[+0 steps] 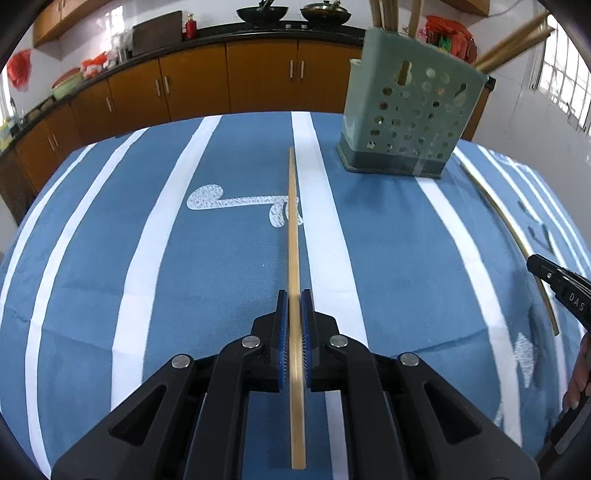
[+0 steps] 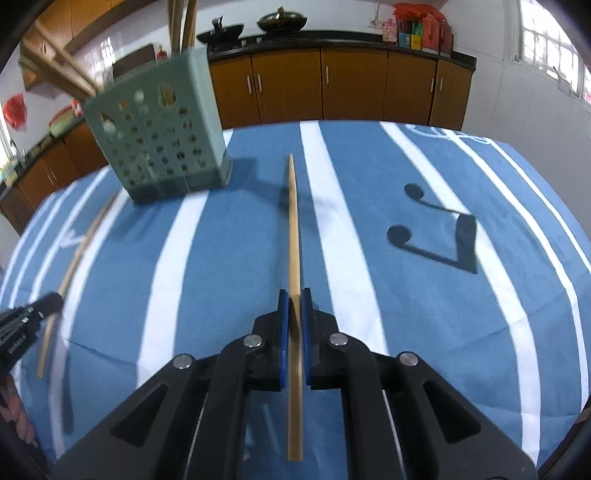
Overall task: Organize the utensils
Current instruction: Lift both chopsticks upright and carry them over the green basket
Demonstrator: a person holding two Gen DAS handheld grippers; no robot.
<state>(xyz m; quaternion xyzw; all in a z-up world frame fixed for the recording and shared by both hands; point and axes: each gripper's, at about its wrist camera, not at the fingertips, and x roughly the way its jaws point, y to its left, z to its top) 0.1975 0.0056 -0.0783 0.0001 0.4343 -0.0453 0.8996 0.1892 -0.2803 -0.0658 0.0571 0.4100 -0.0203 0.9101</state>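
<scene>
My left gripper (image 1: 294, 295) is shut on a bamboo chopstick (image 1: 293, 229) that points away over the blue striped tablecloth (image 1: 221, 277). My right gripper (image 2: 294, 295) is shut on a second bamboo chopstick (image 2: 293, 221), also pointing forward. A pale green perforated utensil holder (image 1: 406, 110) stands at the far side of the table, with several chopsticks sticking out of its top. In the right wrist view the holder (image 2: 159, 133) is far left. Each view shows the other gripper at its edge: the right gripper (image 1: 543, 267) and the left gripper (image 2: 51, 301), each with its chopstick.
Orange-brown kitchen cabinets (image 1: 258, 77) with a dark counter run behind the table, bearing woks (image 1: 262, 13) and bottles. A window (image 2: 546, 48) is at the right. A hand (image 1: 580, 373) shows at the right edge. Music notes (image 2: 436, 229) are printed on the cloth.
</scene>
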